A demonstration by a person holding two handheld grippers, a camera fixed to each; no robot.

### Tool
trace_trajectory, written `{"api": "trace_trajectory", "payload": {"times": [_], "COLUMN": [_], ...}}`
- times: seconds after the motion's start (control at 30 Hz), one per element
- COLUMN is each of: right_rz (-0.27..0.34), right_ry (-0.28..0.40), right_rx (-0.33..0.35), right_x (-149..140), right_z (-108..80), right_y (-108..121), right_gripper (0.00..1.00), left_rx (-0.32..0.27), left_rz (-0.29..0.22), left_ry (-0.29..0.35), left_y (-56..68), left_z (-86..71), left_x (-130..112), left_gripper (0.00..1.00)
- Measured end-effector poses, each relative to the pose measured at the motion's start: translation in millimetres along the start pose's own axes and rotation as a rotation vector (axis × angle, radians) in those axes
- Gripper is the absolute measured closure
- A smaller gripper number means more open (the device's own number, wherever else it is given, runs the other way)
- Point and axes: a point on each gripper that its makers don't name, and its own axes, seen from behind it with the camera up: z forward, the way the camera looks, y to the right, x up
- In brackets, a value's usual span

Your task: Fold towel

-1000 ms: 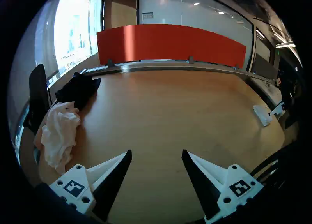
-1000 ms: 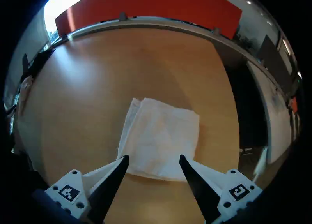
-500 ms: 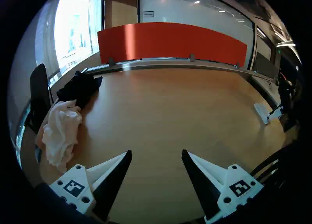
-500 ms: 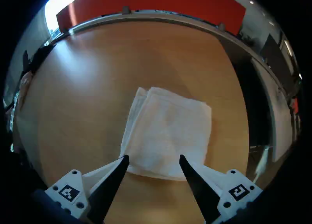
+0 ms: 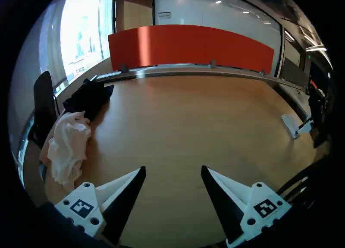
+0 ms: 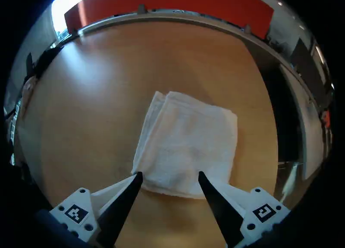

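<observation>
A white towel (image 6: 187, 142), folded into a thick square, lies flat on the wooden table (image 6: 95, 118) in the right gripper view. My right gripper (image 6: 169, 175) hovers open just above the towel's near edge, with nothing held between its fingers. In the left gripper view the same folded towel (image 5: 291, 125) is a small white patch at the table's far right, next to the tip of the other gripper (image 5: 307, 124). My left gripper (image 5: 172, 169) stands open over bare wood, far from the towel.
A crumpled white cloth (image 5: 67, 149) and a black garment (image 5: 88, 99) lie at the table's left edge, with a dark chair (image 5: 43, 105) beside them. An orange divider panel (image 5: 189, 47) runs along the table's far side. The table's right edge drops off just past the towel (image 6: 276, 131).
The right gripper view has shifted slightly, so the towel sits a little farther forward and to the right. The left gripper has barely moved.
</observation>
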Motion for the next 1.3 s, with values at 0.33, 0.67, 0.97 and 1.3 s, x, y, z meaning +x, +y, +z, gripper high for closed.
{"api": "trace_trajectory", "payload": {"times": [0.33,0.67,0.97,1.3], "right_rz": [0.039,0.123,0.160,0.179], "right_ry": [0.096,0.290,0.488,0.697], "right_rx": [-0.025,-0.078,-0.163,-0.252], "right_x": [22.9,57.6,93.2,126.8], "right_z": [-19.1,-55.3,-91.0,-120.7], "right_y": [3.9,10.7,15.9,18.3], "right_gripper": [0.00,0.00,0.00,0.00], "left_rx": [0.005,0.002,0.000,-0.001], "left_rz": [-0.013,-0.031,-0.034,-0.021], "left_ry": [0.016,0.034,0.051,0.072], "left_y": [-4.2,-9.1,-14.5,-19.0], "left_z": [3.5,6.3,8.8,11.8], "left_x": [6.8,15.7,25.8,39.2], "left_gripper": [0.05,0.05,0.05,0.05]}}
